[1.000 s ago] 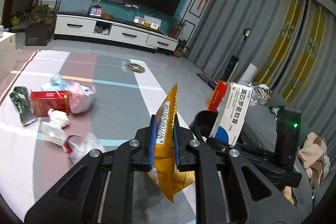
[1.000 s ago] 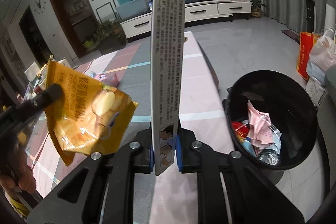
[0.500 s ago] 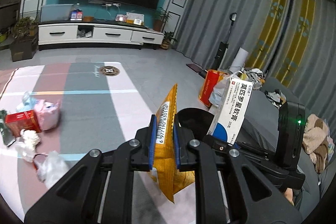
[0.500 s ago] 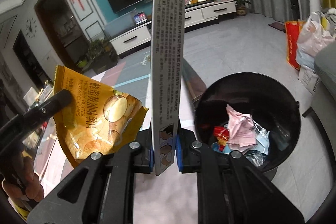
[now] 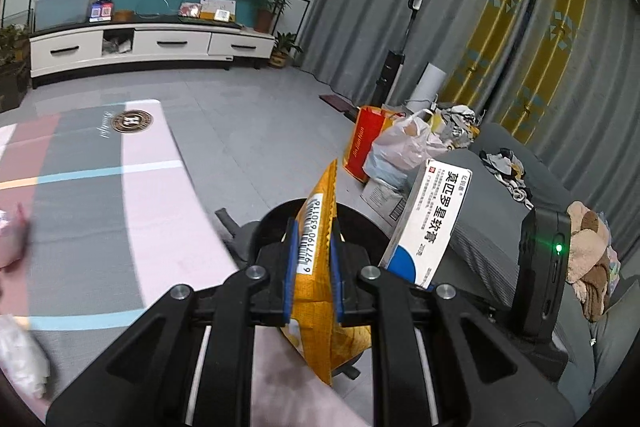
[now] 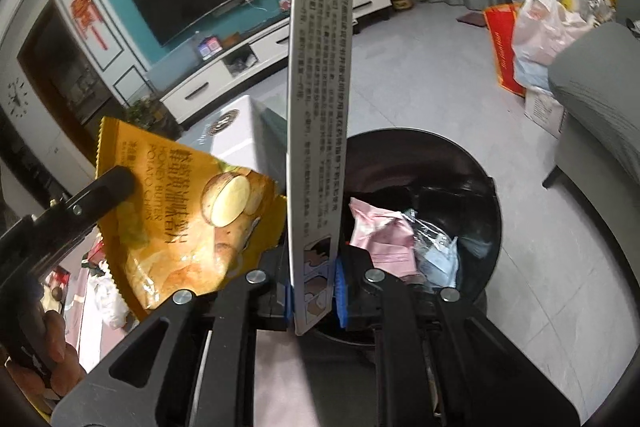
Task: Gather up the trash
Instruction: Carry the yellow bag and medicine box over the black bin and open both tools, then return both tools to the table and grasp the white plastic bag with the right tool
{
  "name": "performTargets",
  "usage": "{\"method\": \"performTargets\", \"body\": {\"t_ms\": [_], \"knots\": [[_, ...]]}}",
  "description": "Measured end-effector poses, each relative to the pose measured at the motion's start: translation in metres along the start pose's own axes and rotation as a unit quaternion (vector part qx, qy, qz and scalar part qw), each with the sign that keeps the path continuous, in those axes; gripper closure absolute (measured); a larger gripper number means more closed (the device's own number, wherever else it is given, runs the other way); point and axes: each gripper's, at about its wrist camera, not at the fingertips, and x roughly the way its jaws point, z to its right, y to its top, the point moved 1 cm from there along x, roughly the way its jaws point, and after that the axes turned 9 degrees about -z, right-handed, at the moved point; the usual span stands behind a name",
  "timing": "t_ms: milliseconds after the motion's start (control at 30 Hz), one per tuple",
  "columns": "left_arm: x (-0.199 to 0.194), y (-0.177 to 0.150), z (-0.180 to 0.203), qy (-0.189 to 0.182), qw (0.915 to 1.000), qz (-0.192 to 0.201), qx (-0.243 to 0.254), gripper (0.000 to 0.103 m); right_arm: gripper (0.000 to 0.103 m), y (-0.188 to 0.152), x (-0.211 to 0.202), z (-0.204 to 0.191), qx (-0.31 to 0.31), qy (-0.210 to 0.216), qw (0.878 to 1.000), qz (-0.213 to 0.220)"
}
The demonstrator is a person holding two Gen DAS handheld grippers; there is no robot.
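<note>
Gripping on both sides, I log the scene from left to right. My left gripper [image 5: 313, 269] is clamped on a crinkled yellow foil potato-chip bag [image 5: 320, 259]; its barcoded edge stands upright between the blue pads, with the bag's lower corner hanging below them. In the right wrist view the same bag [image 6: 180, 219] shows its printed face, pinched by the left gripper's black finger [image 6: 102, 193] at far left, and my left hand [image 6: 38, 343] is partly seen on the handle beneath.

Directly beyond the left fingertips sits a round black plastic trash bin [image 5: 360, 223], mostly hidden by the bag. Just right of the left gripper is a long white cardboard medicine box with a blue dot [image 5: 428, 223], tilted rightward.

My right gripper [image 6: 314, 287] is closed on that box [image 6: 318, 131], which stands upright and edge-on from the pads. Ahead and right of those fingertips the bin [image 6: 486, 195] is open-topped; inside lie pink paper wrappers [image 6: 380, 231] and clear crumpled plastic [image 6: 436, 247]. Both held items are above or beside the rim, not in the bin.

Further right: a red paper bag [image 6: 502, 47] touching a white plastic carrier bag [image 6: 540, 27], beside a grey sofa [image 6: 600, 99].
</note>
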Motion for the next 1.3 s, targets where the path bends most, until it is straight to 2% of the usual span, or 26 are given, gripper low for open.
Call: {"method": "performTargets", "body": {"t_ms": [267, 300, 333, 367, 400, 433, 500, 567, 933, 1067, 1133, 1300], "knots": [[0.053, 0.007, 0.013, 0.023, 0.9995, -0.023, 0.000, 0.087, 0.083, 0.001, 0.019, 0.023, 0.029, -0.026, 0.999, -0.033], [0.058, 0.006, 0.013, 0.029, 0.9992, -0.026, 0.000, 0.083, 0.083, 0.001, 0.021, 0.025, 0.032, -0.031, 0.998, -0.036], [0.062, 0.005, 0.013, 0.033, 0.9990, -0.029, 0.001, 0.071, 0.082, 0.001, 0.023, 0.027, 0.034, -0.033, 0.998, -0.038], [0.066, 0.004, 0.012, 0.036, 0.9988, -0.032, 0.000, 0.064, 0.081, 0.001, 0.024, 0.028, 0.037, -0.036, 0.998, -0.040], [0.070, 0.003, 0.012, 0.039, 0.9986, -0.034, -0.002, 0.048, 0.073, 0.001, 0.025, 0.030, 0.041, -0.041, 0.997, -0.041], [0.072, 0.003, 0.011, 0.040, 0.9986, -0.036, -0.003, 0.037, 0.060, 0.000, 0.026, 0.031, 0.044, -0.044, 0.997, -0.042], [0.072, 0.001, 0.010, 0.039, 0.9985, -0.038, -0.004, 0.033, 0.054, 0.000, 0.025, 0.034, 0.050, -0.056, 0.996, -0.039], [0.071, -0.001, 0.009, 0.039, 0.9985, -0.038, -0.003, 0.031, 0.054, 0.000, 0.022, 0.035, 0.054, -0.056, 0.996, -0.035], [0.026, -0.027, -0.011, 0.046, 0.9986, -0.024, -0.014, 0.016, 0.052, -0.001, 0.013, 0.025, 0.064, -0.029, 0.997, -0.022], [0.000, -0.042, -0.014, 0.076, 0.9970, -0.010, 0.003, 0.013, 0.052, -0.003, 0.009, 0.004, 0.043, -0.018, 0.999, -0.013], [-0.017, -0.051, -0.019, 0.091, 0.9958, 0.000, 0.011, 0.012, 0.048, -0.006, 0.008, -0.008, 0.029, -0.014, 0.999, -0.011], [-0.061, -0.065, -0.046, 0.101, 0.9947, 0.021, 0.001, 0.011, 0.046, -0.013, 0.012, -0.045, -0.018, -0.003, 1.000, -0.013]]}}
